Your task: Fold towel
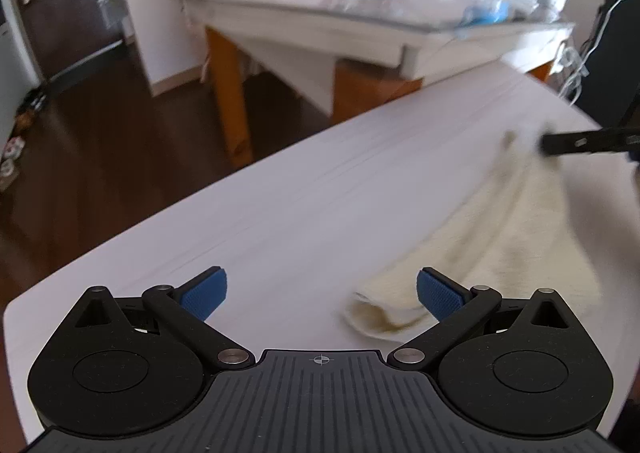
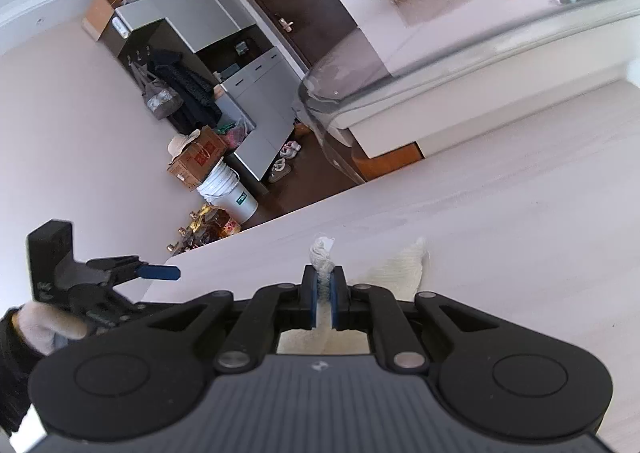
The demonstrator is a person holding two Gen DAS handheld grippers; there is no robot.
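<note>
A cream towel [image 1: 500, 237] lies stretched across the pale table [image 1: 280, 213], its near end crumpled by my left gripper's right finger. My left gripper [image 1: 322, 295] is open and empty, just above the table, with the towel's end beside its right pad [image 1: 438, 293]. My right gripper [image 2: 324, 293] is shut on a corner of the towel [image 2: 322, 253], which bunches out between the pads. The right gripper also shows in the left wrist view [image 1: 560, 143] at the towel's far end. The left gripper shows in the right wrist view [image 2: 158, 272], open.
A second white table [image 1: 360, 13] with a cloth, a small oven and clutter stands beyond the work table. Dark wooden floor [image 1: 100, 133] lies to the left. Cabinets, boxes and a white bucket [image 2: 230, 193] stand by the wall.
</note>
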